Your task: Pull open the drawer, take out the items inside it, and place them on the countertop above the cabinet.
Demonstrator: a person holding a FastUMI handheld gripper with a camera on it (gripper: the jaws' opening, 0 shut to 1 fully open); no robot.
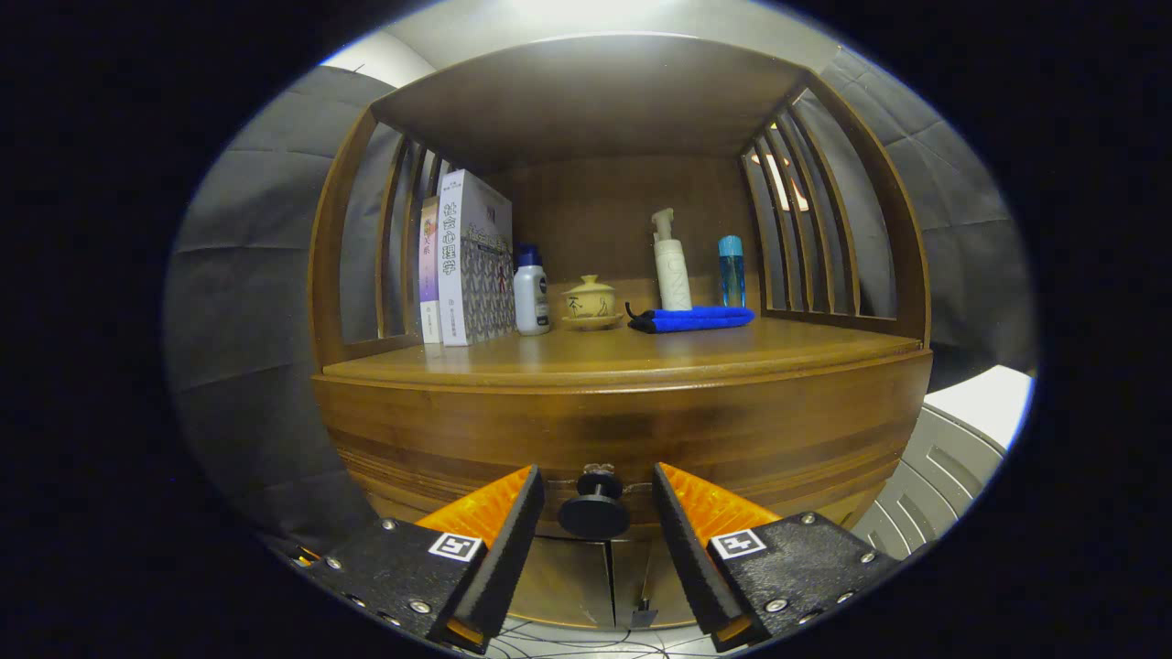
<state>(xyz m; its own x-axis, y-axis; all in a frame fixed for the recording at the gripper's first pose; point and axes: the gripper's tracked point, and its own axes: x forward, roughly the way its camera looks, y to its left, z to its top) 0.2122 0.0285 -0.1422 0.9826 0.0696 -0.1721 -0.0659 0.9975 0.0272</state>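
The gripper (pixel 597 513) is open, its 2 fingers flanking the round black knob (pixel 594 510) on the closed brown wooden drawer front (pixel 623 430) without touching it. This looks like the opening step: next, the fingers must close on the knob and pull straight back. The items stay hidden inside, below the polished wooden surface (pixel 641 352) where they belong.

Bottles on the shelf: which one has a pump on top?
The tall white bottle, standing behind the blue cloth. The short white bottle and the clear blue bottle have plain caps.
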